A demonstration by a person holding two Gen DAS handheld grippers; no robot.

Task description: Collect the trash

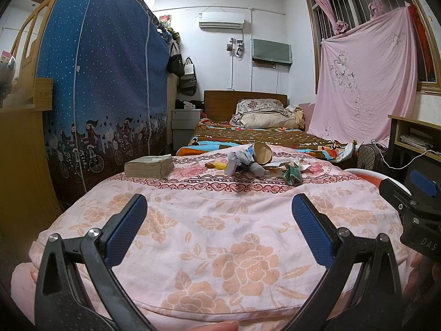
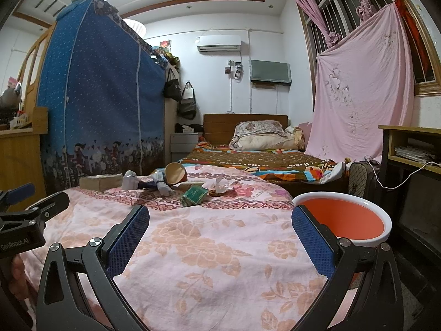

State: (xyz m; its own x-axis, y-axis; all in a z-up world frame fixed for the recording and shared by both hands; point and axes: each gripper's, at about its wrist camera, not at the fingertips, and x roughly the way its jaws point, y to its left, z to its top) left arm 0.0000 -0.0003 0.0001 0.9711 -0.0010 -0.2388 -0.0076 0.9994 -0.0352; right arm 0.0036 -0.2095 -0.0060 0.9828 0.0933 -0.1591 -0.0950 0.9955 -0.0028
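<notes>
Both my left gripper [image 1: 219,215] and right gripper [image 2: 220,226] spread their fingers wide over the floral quilt [image 1: 220,234]; crumpled paper trash [image 1: 242,162], paper cup [image 1: 261,153], round orange basin [image 2: 344,220] ahead.

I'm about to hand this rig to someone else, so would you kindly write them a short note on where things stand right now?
Left tongs: open, empty, hovering over the near end of the pink floral bedspread.
Right tongs: open, empty, beside the left ones.
Trash: a pile at the far end of the bedspread, with a brown paper cup on its side, crumpled white paper scraps and a crumpled green wrapper.
The thick worn book left of the pile may not be trash.
Bin: the orange basin with a white rim stands off the bed's right edge and looks empty.
Done: nothing collected yet. Left: move every piece into the basin.
</notes>
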